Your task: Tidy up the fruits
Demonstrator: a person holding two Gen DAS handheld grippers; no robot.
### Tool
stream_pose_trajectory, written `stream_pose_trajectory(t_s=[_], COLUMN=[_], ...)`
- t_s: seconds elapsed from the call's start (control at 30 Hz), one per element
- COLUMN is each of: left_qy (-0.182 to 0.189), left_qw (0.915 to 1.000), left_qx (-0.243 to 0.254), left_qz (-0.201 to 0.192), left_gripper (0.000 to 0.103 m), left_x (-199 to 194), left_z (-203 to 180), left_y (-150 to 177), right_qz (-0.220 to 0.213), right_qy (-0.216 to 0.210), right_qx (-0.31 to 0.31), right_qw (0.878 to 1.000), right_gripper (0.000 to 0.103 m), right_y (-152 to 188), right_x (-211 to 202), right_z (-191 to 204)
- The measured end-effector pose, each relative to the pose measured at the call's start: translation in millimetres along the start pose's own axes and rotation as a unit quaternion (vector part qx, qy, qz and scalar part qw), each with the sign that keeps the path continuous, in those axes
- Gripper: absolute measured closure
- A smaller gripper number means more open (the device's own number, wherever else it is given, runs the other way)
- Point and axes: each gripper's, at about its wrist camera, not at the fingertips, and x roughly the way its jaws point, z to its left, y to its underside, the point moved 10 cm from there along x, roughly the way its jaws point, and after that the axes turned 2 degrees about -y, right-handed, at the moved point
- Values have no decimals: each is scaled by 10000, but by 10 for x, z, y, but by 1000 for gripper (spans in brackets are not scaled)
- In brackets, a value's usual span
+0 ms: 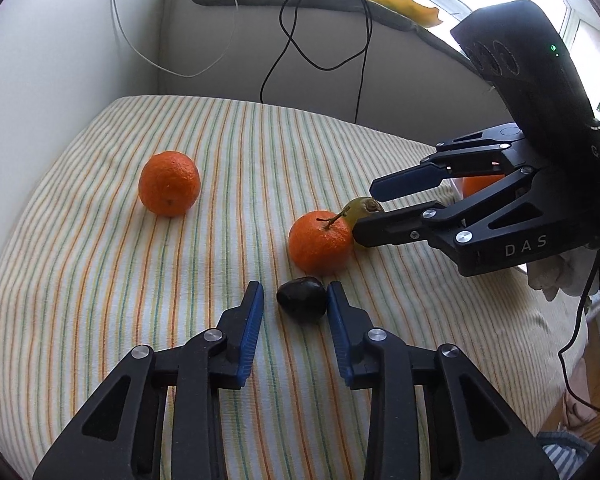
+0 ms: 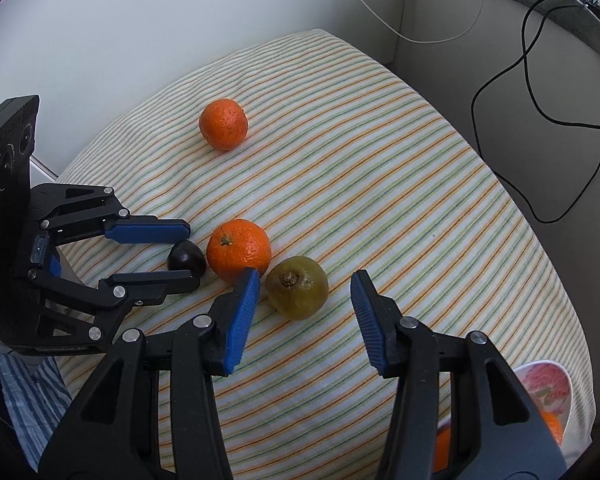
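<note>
A: Fruits lay scattered on the striped cloth [image 2: 380, 160]: one orange [image 2: 223, 124] far away alone, and a second orange [image 2: 239, 249] in a small group with a dark plum [image 2: 186, 257] and a green-brown fruit [image 2: 297, 287].

B: Where were the tools?

A: The left gripper [image 1: 295, 300] had its fingers [image 1: 253, 320] narrow around the plum. The right pad seemed to touch the plum, but a small gap showed at the left pad, so I judged the plum was not yet clamped.

B: And the other one?

A: The right gripper [image 2: 306, 300] stood with its fingers half wide on both sides of the green-brown fruit, without touching it. One finger was just beside the second orange.

B: Why both at the same group?

A: I think each hand took one fruit, so two could go together. A bowl [image 2: 556, 392] with a flower pattern stood at the cloth's edge, with something orange inside, so it was probably the goal.

B: Any risk?

A: The plum was small and smooth; it could slip or push the orange.
</note>
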Motion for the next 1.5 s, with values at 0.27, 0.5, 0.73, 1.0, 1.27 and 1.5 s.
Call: stream_pose_trajectory(t_s=[0.27, 0.5, 0.73, 1.0, 1.27, 1.5], left_qy=[65, 51, 37, 39, 125, 266], left_qw=[10000, 10000, 9999, 9998, 9995, 9988], left_qx=[-22, -38, -99, -85, -9, 160], left_qz=[-2, -22, -95, -166, -290, -373], left_gripper=[79, 80, 80, 80, 80, 80], left_x=[-15, 8, -25, -134, -267, -328], left_z=[-7, 13, 37, -20, -220, -519], left_y=[24, 4, 16, 53, 22, -29], right_qz=[21, -35, -178, -428, -763, -1034], right_qy=[-663, -695, -498, -466, -257, -86], right_qx=[354, 464, 414, 521, 709, 989], right_qw=[9972, 9965, 9977, 9966, 9942, 9897], right_gripper=[63, 72, 72, 72, 72, 72], right_y=[-16, 1, 87, 118, 258, 510], right_x=[66, 63, -105, -296, -614, -918], right_z=[-32, -41, -10, 46, 11, -121])
